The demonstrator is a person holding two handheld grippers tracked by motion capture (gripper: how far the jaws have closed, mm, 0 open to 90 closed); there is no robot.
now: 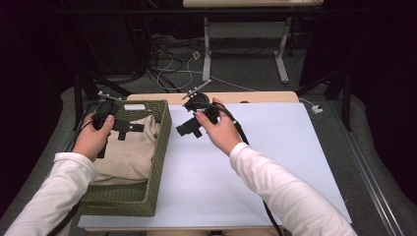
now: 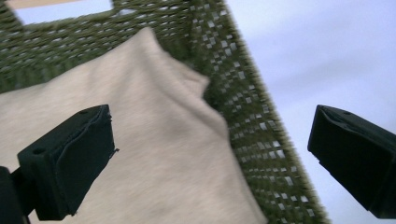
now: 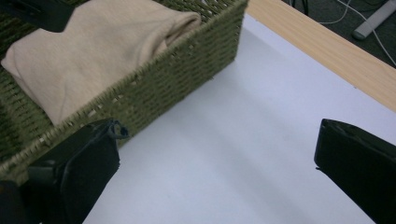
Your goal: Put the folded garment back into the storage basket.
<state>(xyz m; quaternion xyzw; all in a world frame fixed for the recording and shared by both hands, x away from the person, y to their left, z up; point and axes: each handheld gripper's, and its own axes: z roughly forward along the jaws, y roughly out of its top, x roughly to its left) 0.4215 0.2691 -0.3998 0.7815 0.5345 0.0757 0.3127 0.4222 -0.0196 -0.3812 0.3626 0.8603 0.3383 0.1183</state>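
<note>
I hold the left tool (image 1: 129, 127) wide above the beige folded cloth (image 1: 129, 152) in the green wicker basket (image 1: 158, 162); right tool (image 1: 189, 129) wide over the surface (image 1: 275, 157).

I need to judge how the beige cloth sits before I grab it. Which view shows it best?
The high view: the whole beige cloth lies folded inside the green basket, under the open left gripper. The left gripper view shows one close, blurred part of it between the jaws; the right gripper view shows its far end over the basket wall.
</note>
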